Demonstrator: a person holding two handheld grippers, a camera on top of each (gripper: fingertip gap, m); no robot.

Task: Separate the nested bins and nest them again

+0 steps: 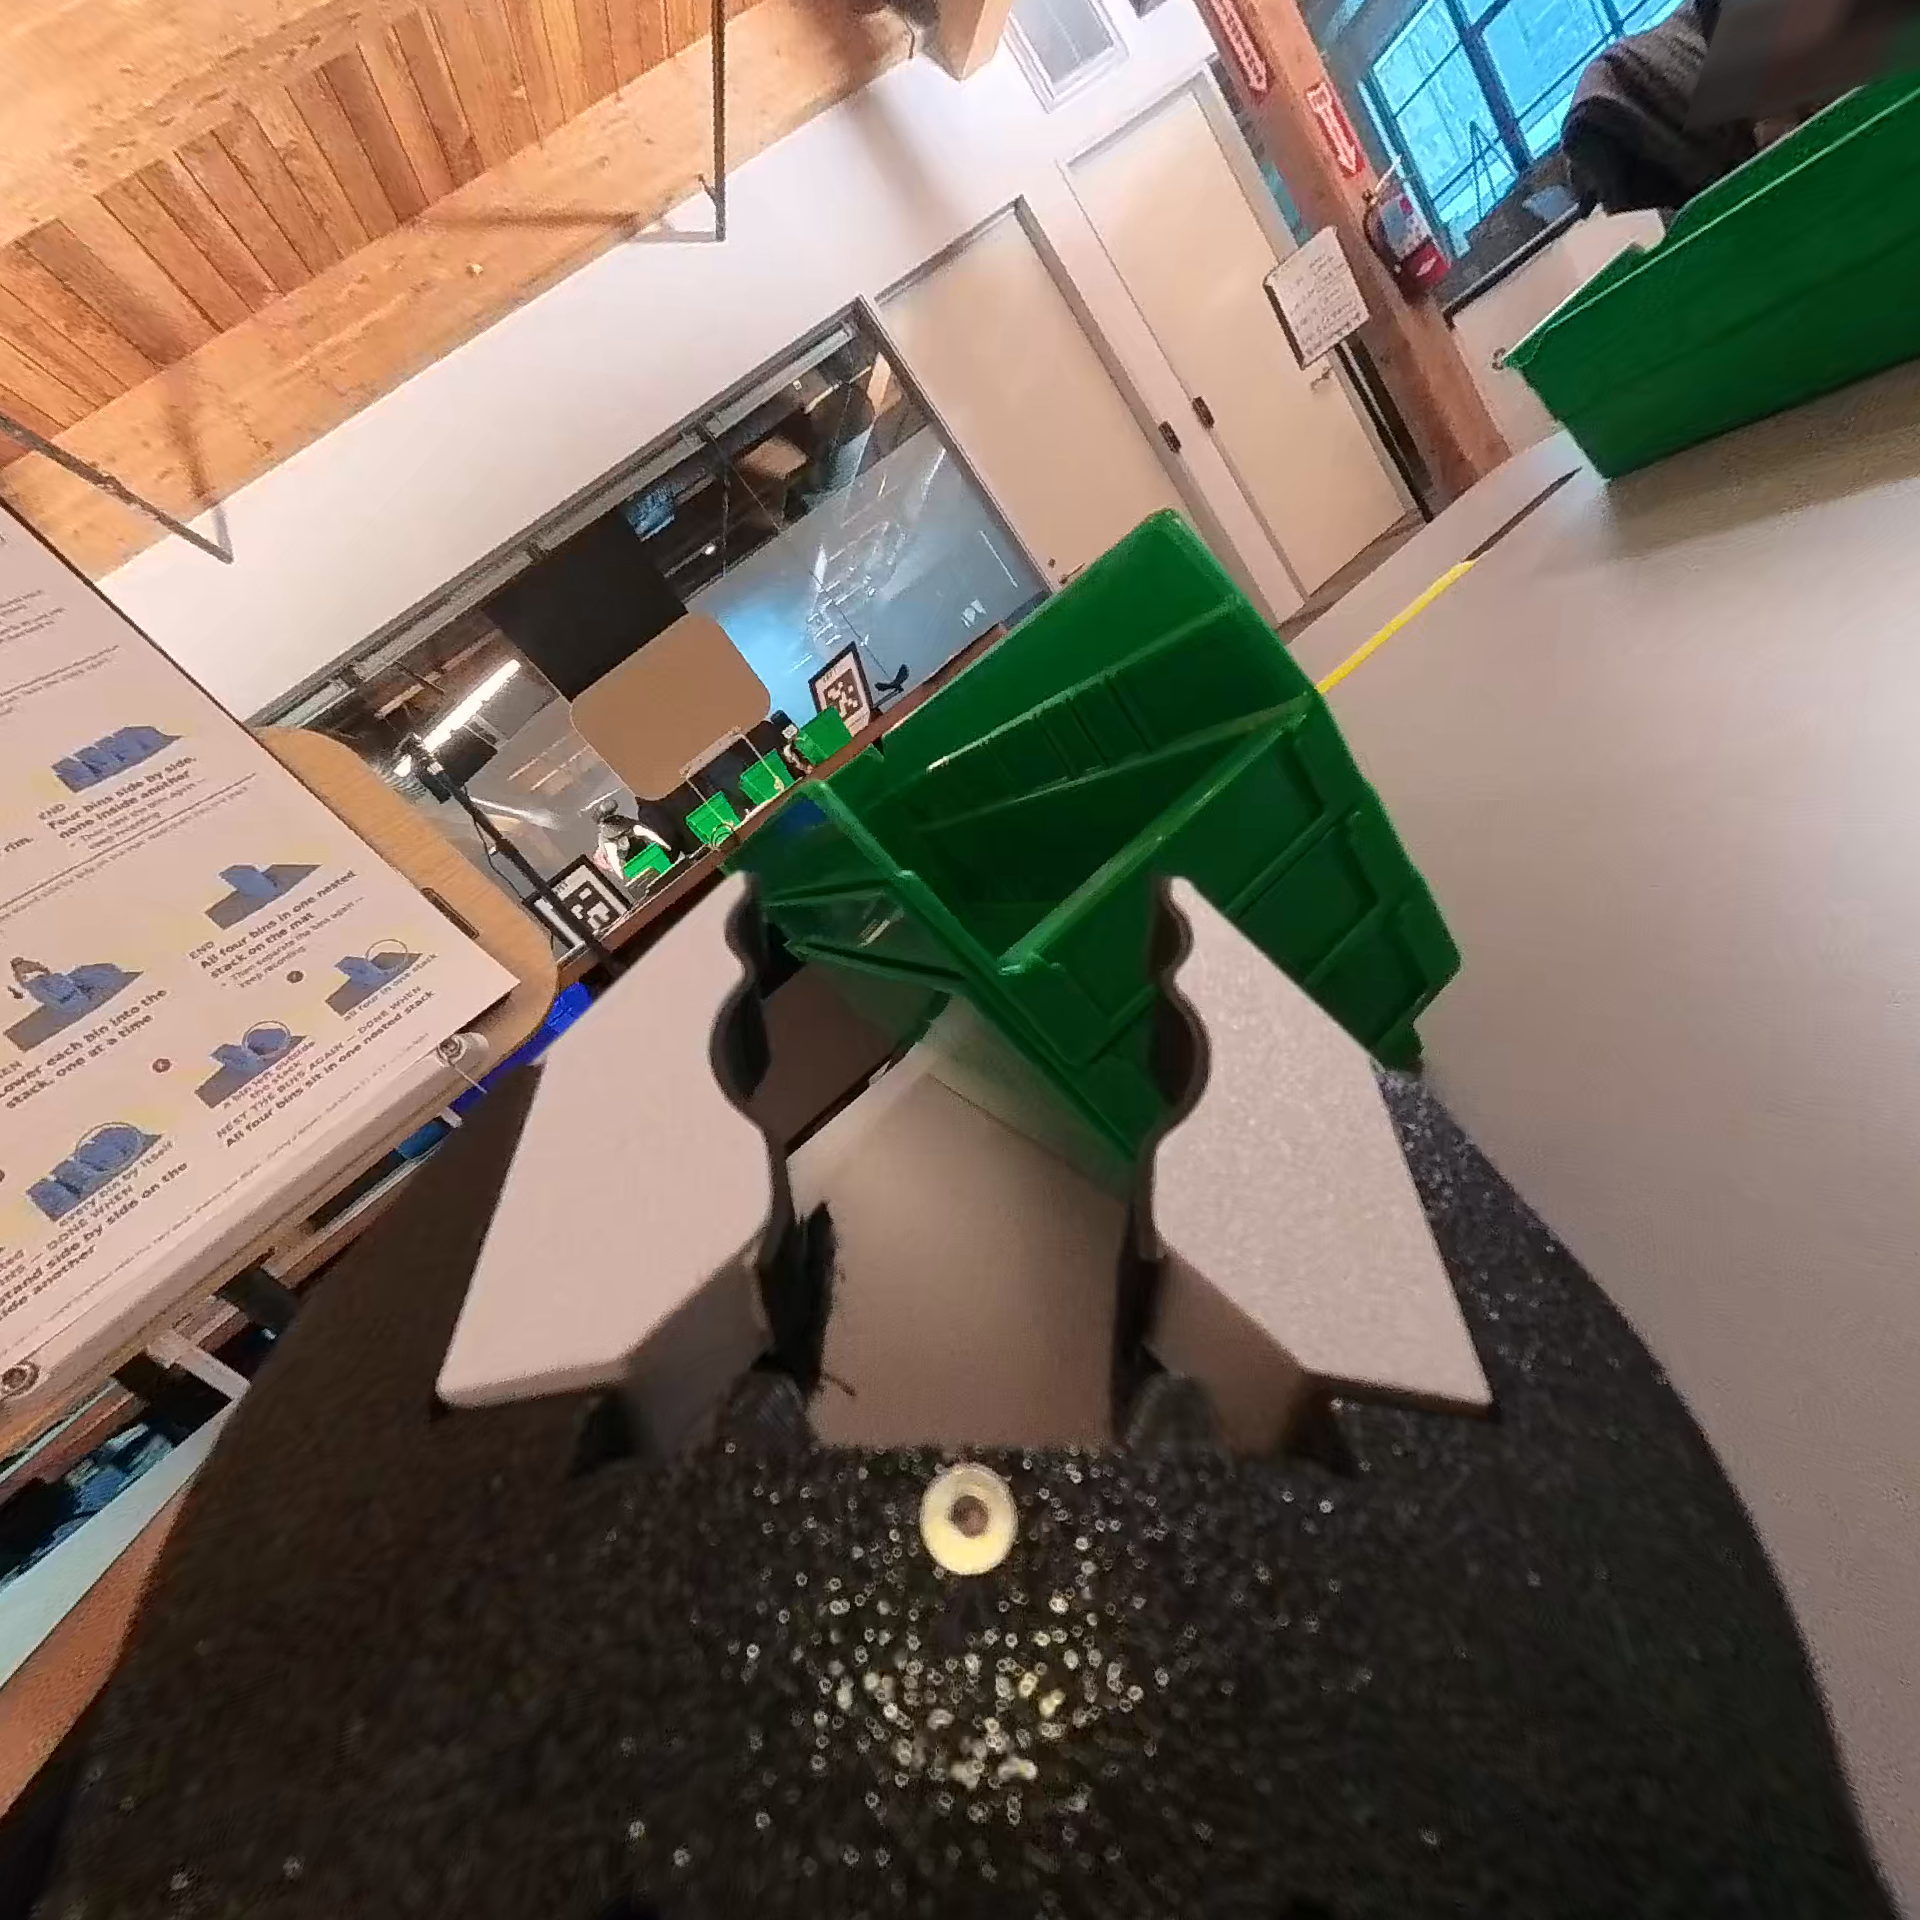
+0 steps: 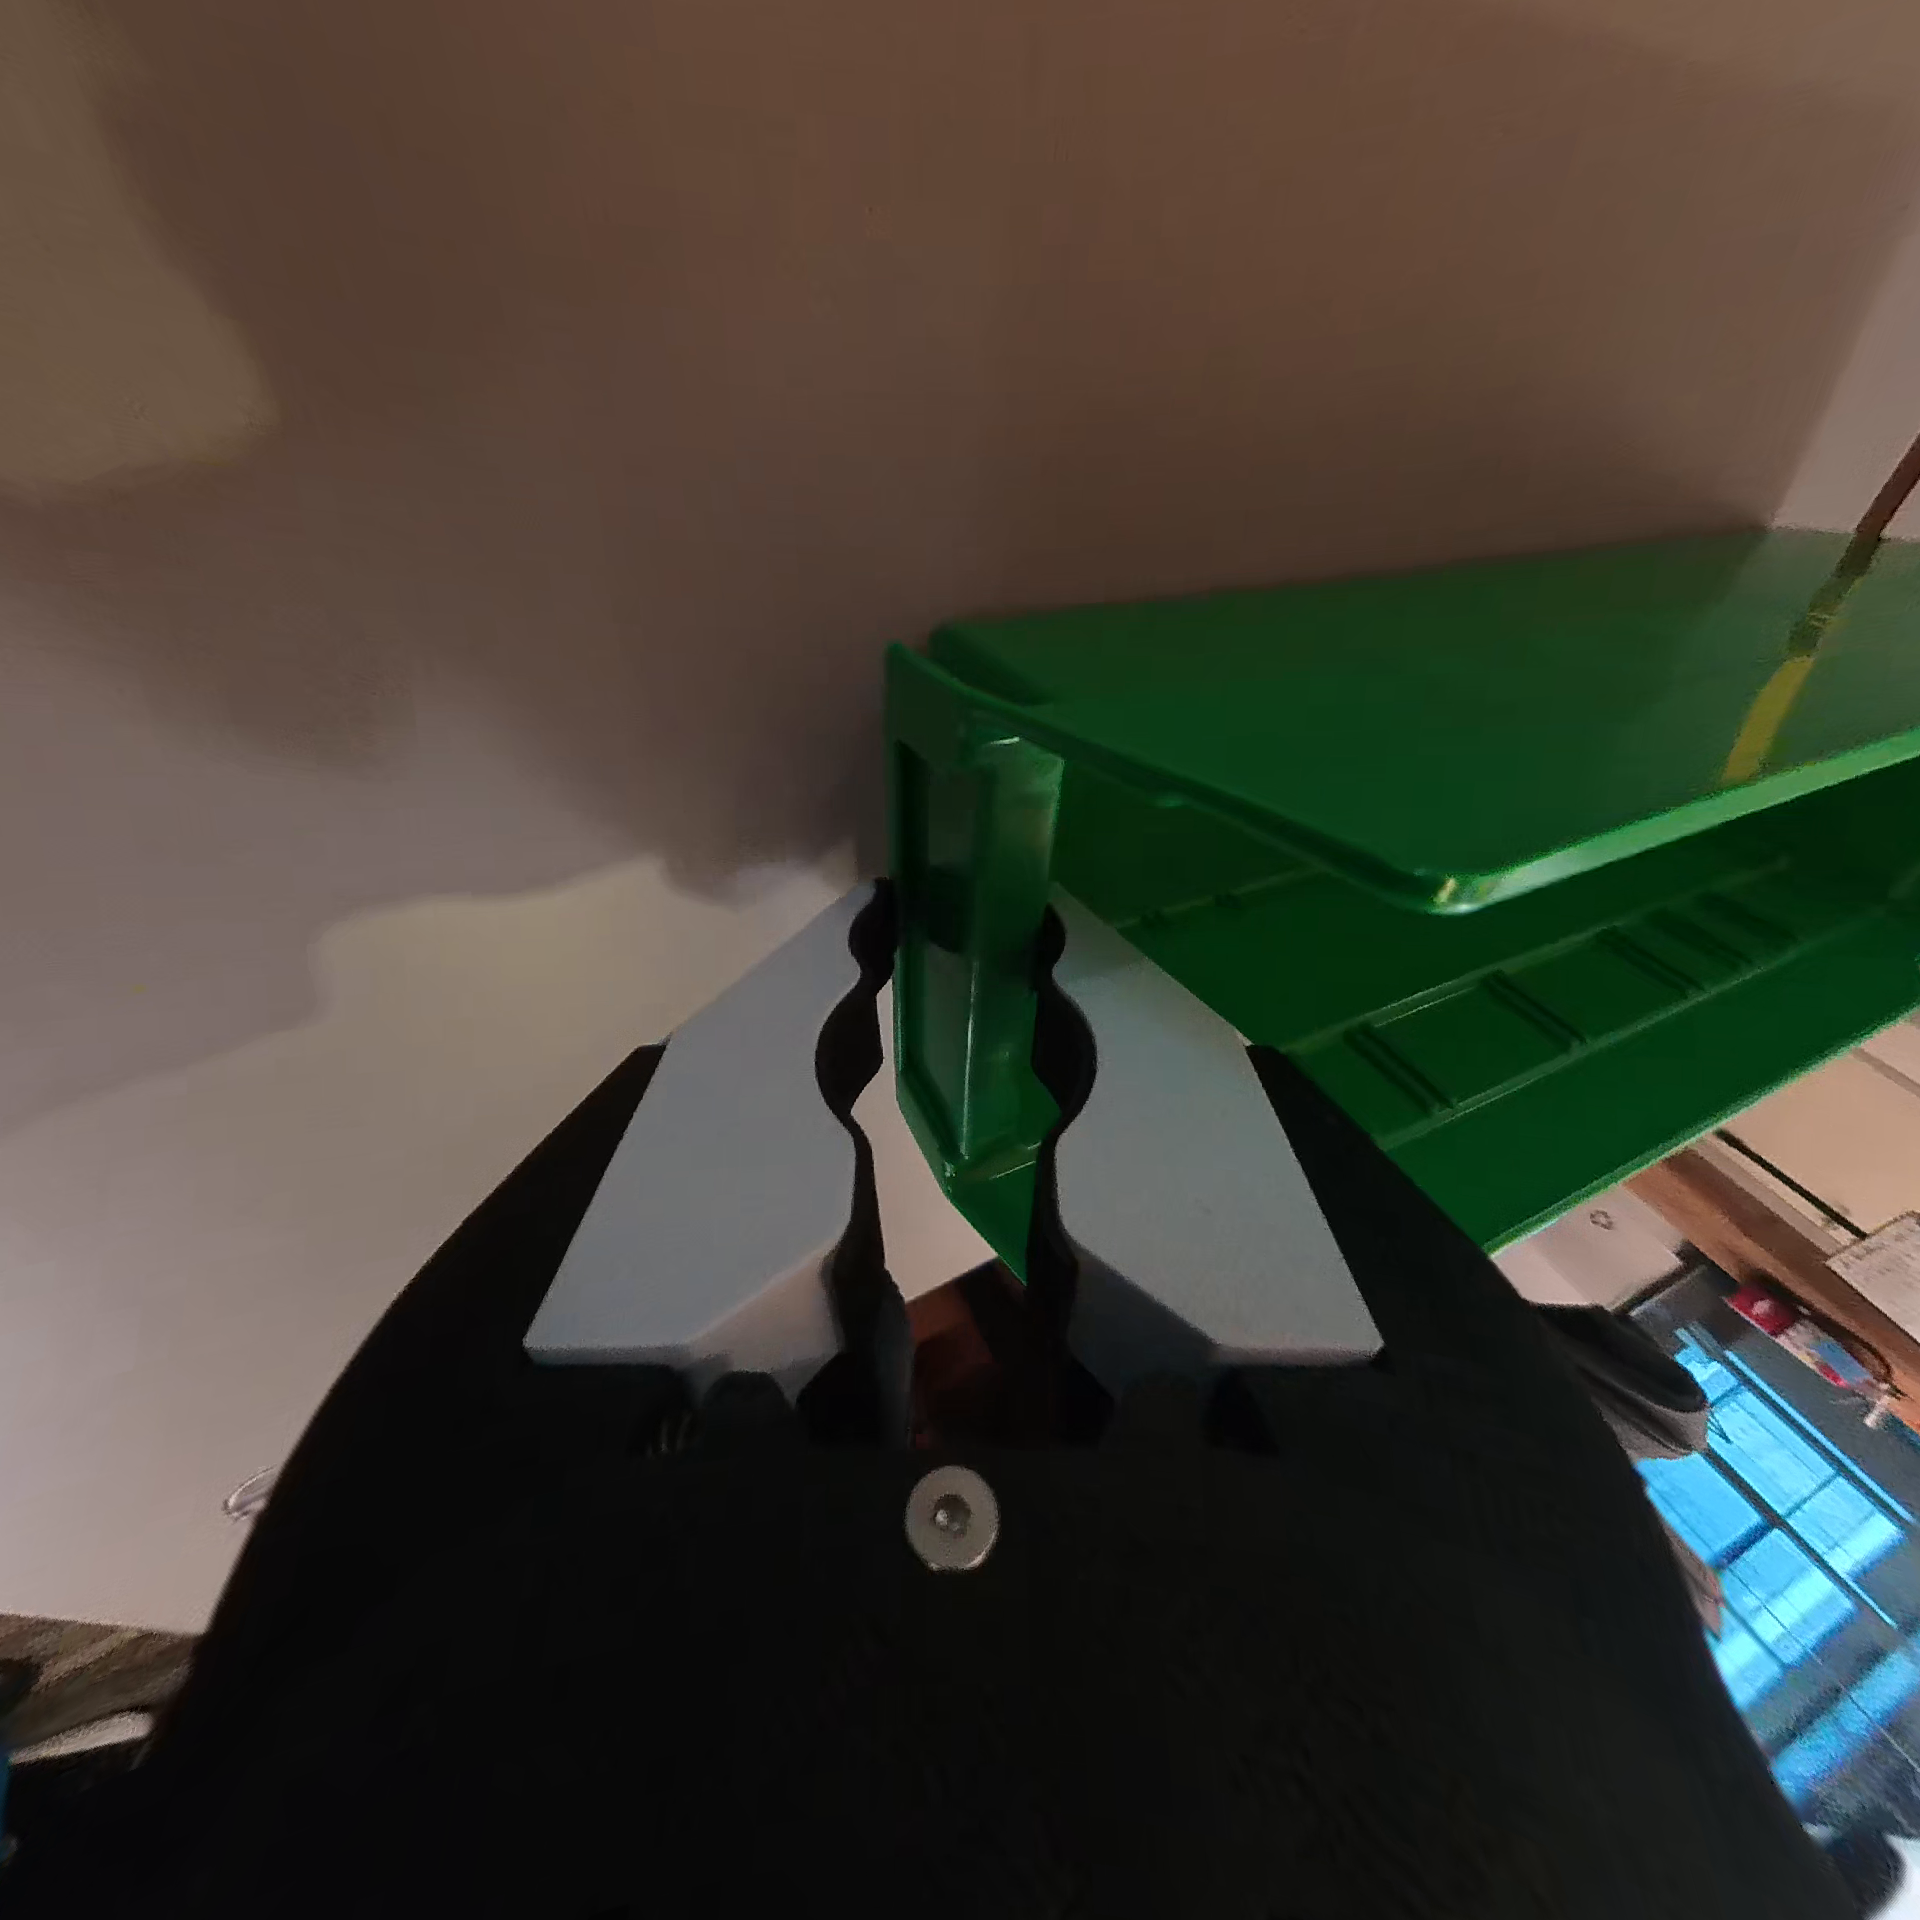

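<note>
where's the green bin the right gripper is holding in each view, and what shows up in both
Left wrist view: most likely the green bin at the upper right edge, far across the table; a nested stack of bins fills the centre.
Right wrist view: centre to right, tilted, its front lip between the right gripper jaws.
Shared landmark: the yellow line on the table, seen reflected on the bin.

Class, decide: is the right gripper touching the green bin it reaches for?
Touching. The right wrist view shows the right gripper shut on the green bin: both black pads press its front lip.
</note>
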